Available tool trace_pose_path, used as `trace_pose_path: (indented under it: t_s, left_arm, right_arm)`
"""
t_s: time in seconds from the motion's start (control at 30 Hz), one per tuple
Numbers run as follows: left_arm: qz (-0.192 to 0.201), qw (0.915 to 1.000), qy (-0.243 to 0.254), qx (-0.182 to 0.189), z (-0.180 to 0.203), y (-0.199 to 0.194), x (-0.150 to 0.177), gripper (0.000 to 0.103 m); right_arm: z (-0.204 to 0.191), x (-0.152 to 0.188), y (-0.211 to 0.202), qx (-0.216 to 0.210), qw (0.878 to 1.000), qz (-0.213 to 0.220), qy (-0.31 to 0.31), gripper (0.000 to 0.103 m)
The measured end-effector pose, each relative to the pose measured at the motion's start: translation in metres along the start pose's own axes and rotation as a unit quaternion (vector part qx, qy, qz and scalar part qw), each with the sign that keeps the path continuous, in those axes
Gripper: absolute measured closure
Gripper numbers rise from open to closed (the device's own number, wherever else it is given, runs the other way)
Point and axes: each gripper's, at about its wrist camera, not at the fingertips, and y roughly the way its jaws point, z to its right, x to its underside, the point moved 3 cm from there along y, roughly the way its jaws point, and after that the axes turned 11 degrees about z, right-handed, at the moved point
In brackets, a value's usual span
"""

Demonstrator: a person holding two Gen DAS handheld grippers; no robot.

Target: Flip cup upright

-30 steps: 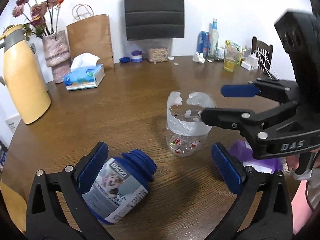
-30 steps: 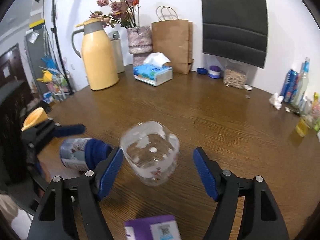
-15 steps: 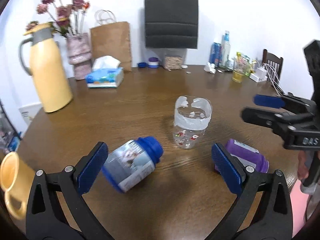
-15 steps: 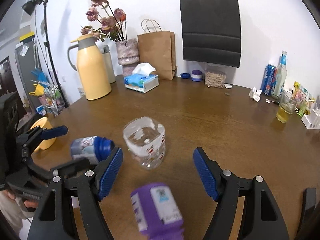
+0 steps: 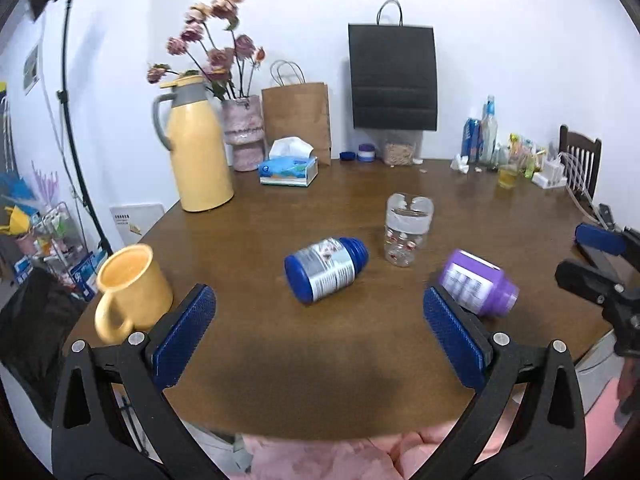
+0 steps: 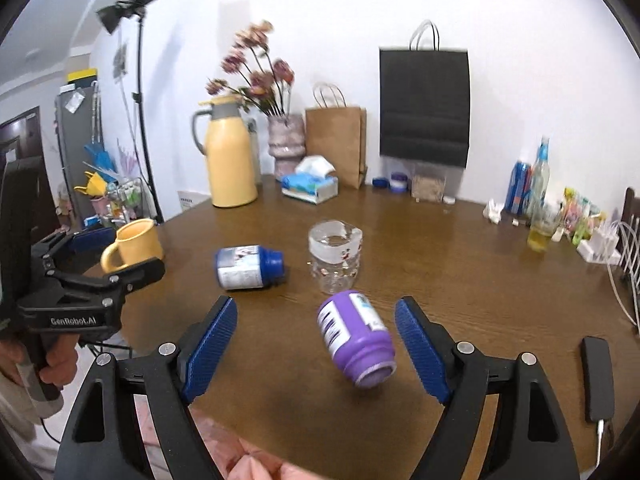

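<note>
The clear plastic cup [image 5: 408, 229] stands upright on the brown tabletop [image 5: 280, 360], open mouth up, near the middle, and nothing is touching it. Both sets of tongs hang back at the near edge. The left tongs [image 5: 320, 336] are spread wide with nothing between the blue pads [image 5: 185, 334]; the right tongs [image 6: 316, 350] are spread wide too, and from the right wrist view the purple bottle [image 6: 356, 340] lies on its side between their pads without either pad touching it. Just left of the cup a blue jar [image 5: 326, 268] lies on its side, cap toward the cup. At the near left edge sits a yellow mug [image 5: 132, 292], upright, handle toward us. Far left on the tabletop there's a tall yellow thermos [image 5: 196, 148], a vase of dried flowers [image 5: 244, 136] behind it, then a tissue box [image 5: 289, 168] and a brown paper bag [image 5: 298, 120]. A black bag [image 5: 392, 76] hangs on the wall.
</note>
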Motion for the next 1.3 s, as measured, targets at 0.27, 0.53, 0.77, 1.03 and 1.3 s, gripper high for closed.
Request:
trace_pose_path:
  t_s: [0.27,0.53,0.77,1.03,1.3]
  left_arm:
    - [0.047,0.9988,0.002,-0.012,0.011,-0.057,0.031,0.000]
    - [0.061,0.9980,-0.013,-0.015,0.009,-0.063,0.025,0.000]
    - [0.058,0.9981,-0.012,-0.017,0.009,-0.062,0.024,0.000]
    - [0.097,0.9952,-0.007,-0.005,0.014,-0.077,0.020,0.000]
    - [0.158,0.9873,0.018,0.002,0.025,-0.100,0.011,0.000]
  right_arm:
    - [-0.020,0.044,-0.047,0.018,0.999,0.028,0.024,0.018]
    - [-0.023,0.048,-0.044,0.024,0.999,0.013,0.024,0.018]
    - [-0.027,0.045,-0.048,0.025,0.999,0.026,0.015,0.018]
    - [-0.028,0.041,-0.057,0.031,0.998,0.050,0.013,0.018]
    - [-0.030,0.029,-0.079,0.035,0.993,0.111,0.011,0.018]
